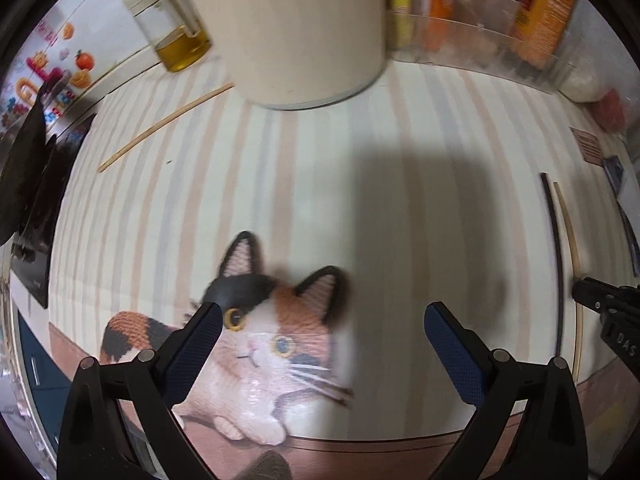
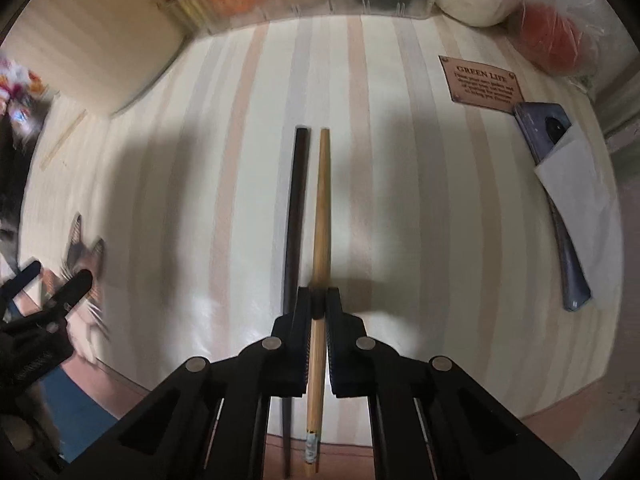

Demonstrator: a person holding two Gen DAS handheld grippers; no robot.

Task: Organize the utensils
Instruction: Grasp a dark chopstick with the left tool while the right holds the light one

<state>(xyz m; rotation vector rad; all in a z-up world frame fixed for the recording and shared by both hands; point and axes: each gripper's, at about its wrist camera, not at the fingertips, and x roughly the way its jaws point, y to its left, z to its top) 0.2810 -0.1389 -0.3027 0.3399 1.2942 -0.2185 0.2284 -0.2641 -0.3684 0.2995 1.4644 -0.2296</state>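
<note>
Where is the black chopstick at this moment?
In the right wrist view the black chopstick lies on the striped cloth, directly left of the wooden chopstick that the right gripper has clamped. The black one lies outside the fingers.

The cream container is running off the top edge of the left wrist view, so its upper part is going unseen. The right gripper is covering a stretch of the wooden chopstick, and the black chopstick is passing under its left finger. At the table's left side the cat print is smearing, probably from motion.
</note>
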